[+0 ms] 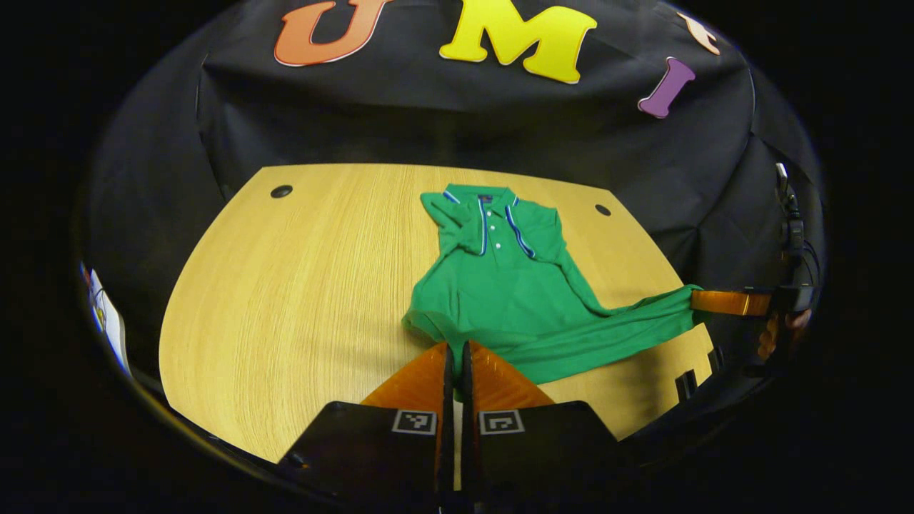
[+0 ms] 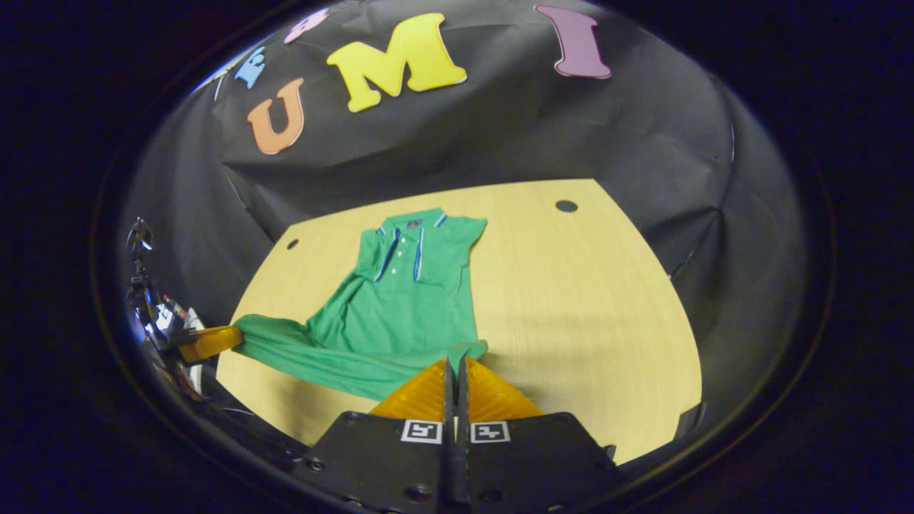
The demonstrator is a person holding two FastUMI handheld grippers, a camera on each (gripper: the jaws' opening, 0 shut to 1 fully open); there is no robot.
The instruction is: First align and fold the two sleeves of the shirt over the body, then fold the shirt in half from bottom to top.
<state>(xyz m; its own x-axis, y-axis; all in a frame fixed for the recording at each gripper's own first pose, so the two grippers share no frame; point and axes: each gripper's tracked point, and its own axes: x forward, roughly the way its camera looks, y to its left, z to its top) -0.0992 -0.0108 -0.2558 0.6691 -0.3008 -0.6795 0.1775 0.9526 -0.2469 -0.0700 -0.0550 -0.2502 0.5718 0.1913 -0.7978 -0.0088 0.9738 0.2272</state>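
In the left gripper view, the left gripper (image 1: 455,350) sits at the near edge of the table (image 1: 285,300), its two fingers closed together on the hem of the green shirt (image 1: 500,278). A thin strip of green cloth shows between them, so I judge it is clenched on one bottom corner. In the right gripper view, the right gripper (image 2: 453,365) is the same: fingers pressed together on the other bottom corner of the shirt (image 2: 407,300).

The shirt lies on the wooden table (image 2: 585,300), collar toward the far wall. The sleeves seem already folded in over the body. The hem is stretched between the two grippers, and in each view the cloth runs sideways to the other gripper, which shows far off at the table's side.

What could go wrong: the hem looks pulled more to one side, so if the two hands do not rise and travel together, the fold will come out crooked and the hem will miss the shoulders. The grip is only on a thin edge of cloth; a strong pull could make it slip out. A quick lift could also drag the whole shirt forward, or shake the folded sleeves open again.

Hard to make out: how much cloth is really inside each pair of fingers, because the fingers cover it. The far gripper is small and bent by the lens in both views. The sleeve on the shirt's stretched side is hard to tell from the wrinkles.
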